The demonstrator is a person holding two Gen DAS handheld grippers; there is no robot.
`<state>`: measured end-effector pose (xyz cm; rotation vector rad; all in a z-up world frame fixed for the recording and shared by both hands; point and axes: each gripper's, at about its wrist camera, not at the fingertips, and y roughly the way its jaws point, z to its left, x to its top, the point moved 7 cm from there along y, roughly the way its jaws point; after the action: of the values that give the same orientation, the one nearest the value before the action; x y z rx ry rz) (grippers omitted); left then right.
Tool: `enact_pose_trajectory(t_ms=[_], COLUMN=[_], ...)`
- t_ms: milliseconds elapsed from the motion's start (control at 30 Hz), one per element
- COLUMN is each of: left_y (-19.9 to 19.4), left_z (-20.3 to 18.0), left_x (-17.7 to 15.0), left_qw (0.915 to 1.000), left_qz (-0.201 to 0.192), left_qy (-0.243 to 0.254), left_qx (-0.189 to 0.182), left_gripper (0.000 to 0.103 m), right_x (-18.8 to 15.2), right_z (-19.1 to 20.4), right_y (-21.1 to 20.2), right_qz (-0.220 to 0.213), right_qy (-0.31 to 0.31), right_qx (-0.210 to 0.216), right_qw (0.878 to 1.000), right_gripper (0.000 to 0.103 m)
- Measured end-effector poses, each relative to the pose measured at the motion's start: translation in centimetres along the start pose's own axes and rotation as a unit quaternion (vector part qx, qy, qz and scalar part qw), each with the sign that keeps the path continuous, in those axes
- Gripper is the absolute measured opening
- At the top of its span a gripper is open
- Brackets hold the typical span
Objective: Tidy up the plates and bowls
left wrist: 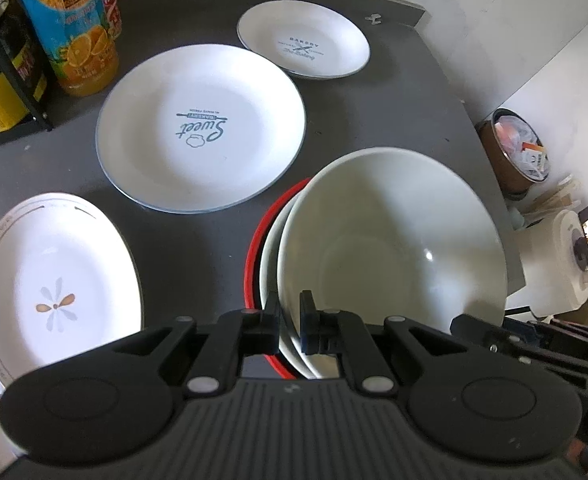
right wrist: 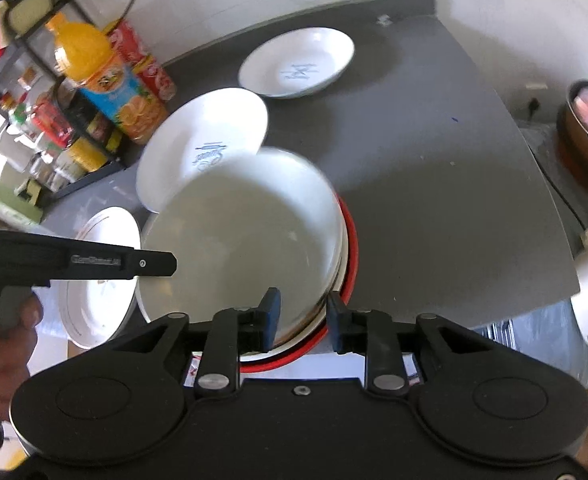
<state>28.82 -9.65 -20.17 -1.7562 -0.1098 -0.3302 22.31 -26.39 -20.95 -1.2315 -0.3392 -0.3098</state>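
Observation:
A white bowl (left wrist: 394, 236) sits on top of another white bowl and a red-rimmed one (left wrist: 253, 248), stacked near the table's front edge. My left gripper (left wrist: 289, 312) is shut on the top white bowl's near rim. In the right wrist view the same white bowl (right wrist: 245, 232) is blurred, and my right gripper (right wrist: 300, 308) is open with its fingers either side of the stack's near rim. A large "Sweet" plate (left wrist: 201, 128), a smaller "Bakery" plate (left wrist: 304, 44) and a flower plate (left wrist: 53, 280) lie on the dark table (left wrist: 374, 120).
An orange juice bottle (left wrist: 69, 28) and a red can stand at the back left beside a black rack of jars (left wrist: 5, 80). A brown bin (left wrist: 518, 152) stands on the floor off the table's right edge. The left gripper's body (right wrist: 93, 260) shows at left in the right wrist view.

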Motion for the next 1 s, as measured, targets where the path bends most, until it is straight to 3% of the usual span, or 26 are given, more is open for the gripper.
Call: enact_pose_trajectory(t_ms=[100,233,400,633,1000], left_y=[0.0,-0.6,-1.3,-1.3,-2.5], left_z=[0.0,-0.5,-1.5,-2.6,-0.3], left_x=[0.0,0.6,1.7,2.9,4.9], left_qw=[0.9993,0.9987,0.9977,0.9955,0.9942], left_qz=[0.003,-0.003,-0.023,-0.027,-0.045], left_qy=[0.015,0.02,0.025,0.021,-0.017], left_qx=[0.035,0.048,0.059,0.089,0.096], left_gripper=[0.009,0.016,0.051,0.057,0.064], right_x=[0.4,1.5,3.8,6.4,7.9], right_z=[-0.7,-1.6,-2.6,-2.9,-1.6], right_y=[-0.7,-1.7,-2.1,-1.6,-0.2], right_qz=[0.0,-0.013,-0.03,-0.043,-0.046], right_qy=[0.005,0.003,0.001,-0.008,0.016], right_qx=[0.008,0.022,0.045,0.058,0.057], right_qw=[1.0,1.0,0.999,0.997,0.997], right_gripper=[0.033,0.045,0.054,0.066,0.074])
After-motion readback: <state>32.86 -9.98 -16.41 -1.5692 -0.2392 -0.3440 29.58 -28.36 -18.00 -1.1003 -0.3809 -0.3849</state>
